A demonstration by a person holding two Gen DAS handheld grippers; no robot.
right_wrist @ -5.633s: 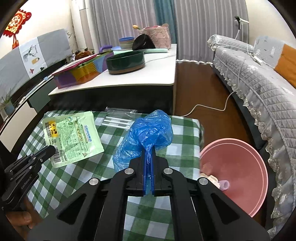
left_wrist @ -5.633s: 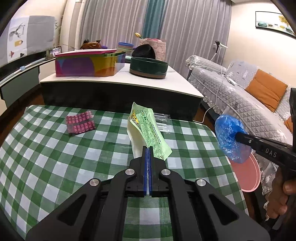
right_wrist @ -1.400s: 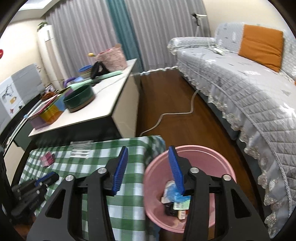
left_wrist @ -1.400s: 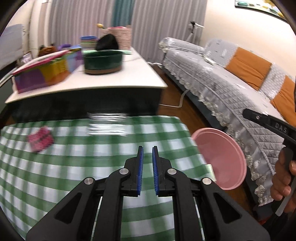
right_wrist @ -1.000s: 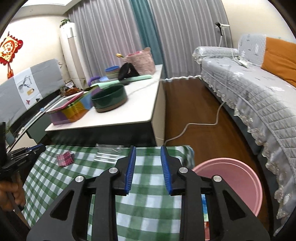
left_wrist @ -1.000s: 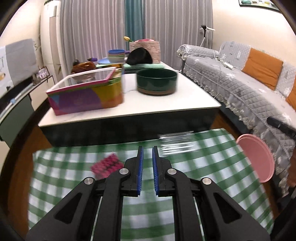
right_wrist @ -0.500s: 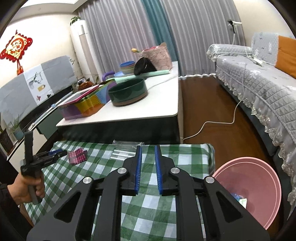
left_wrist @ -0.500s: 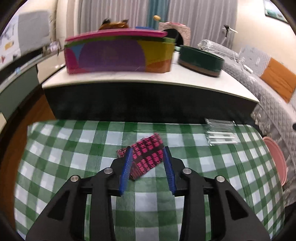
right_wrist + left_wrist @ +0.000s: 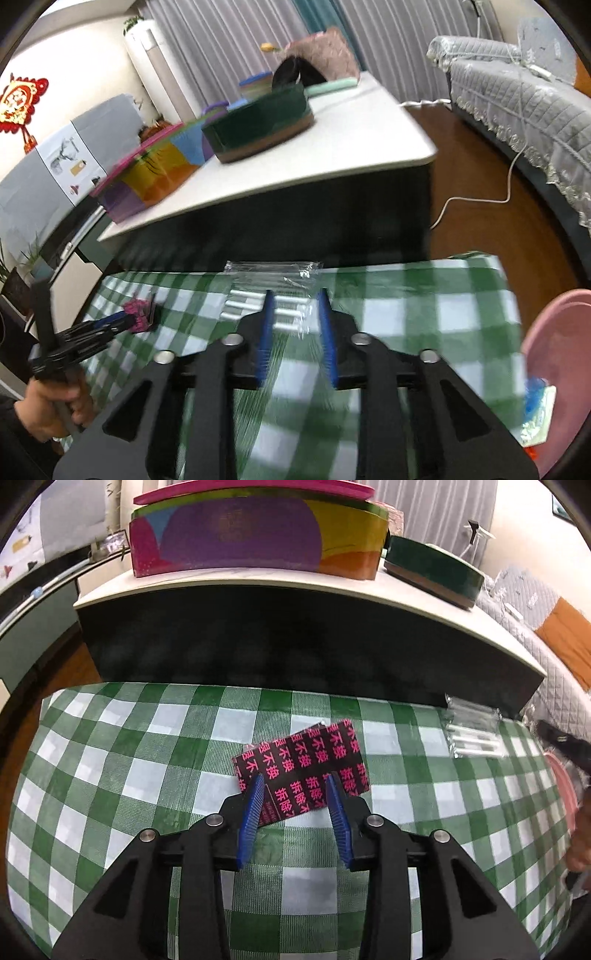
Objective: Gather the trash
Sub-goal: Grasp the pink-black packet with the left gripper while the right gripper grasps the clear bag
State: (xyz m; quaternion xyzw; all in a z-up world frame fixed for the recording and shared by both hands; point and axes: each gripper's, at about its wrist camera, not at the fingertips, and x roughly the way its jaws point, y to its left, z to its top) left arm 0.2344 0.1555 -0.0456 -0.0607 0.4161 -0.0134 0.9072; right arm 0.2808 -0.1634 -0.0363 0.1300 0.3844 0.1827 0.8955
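A black wrapper with pink characters [image 9: 306, 764] lies flat on the green checked tablecloth [image 9: 122, 775]. My left gripper [image 9: 294, 779] is open and straddles the wrapper's near edge; the blue pads do not press it. In the right wrist view the left gripper [image 9: 125, 319] sits at the wrapper [image 9: 138, 312]. A clear plastic packet of white sticks [image 9: 273, 284] lies at the table's far edge. My right gripper [image 9: 295, 293] hangs just over it, jaws opening, pads not gripping. The pink bin [image 9: 554, 350] stands to the right and holds a blue bag and a green packet.
Behind the checked table stands a low white table [image 9: 351, 147] with a colourful box [image 9: 258, 535] and a dark green round tin [image 9: 258, 125]. A grey covered sofa [image 9: 517, 81] and a white cable [image 9: 480, 199] on the wood floor are to the right.
The left gripper has sunk closer over the wrapper, still open. The right gripper has dropped forward to the clear packet and its jaws have spread apart.
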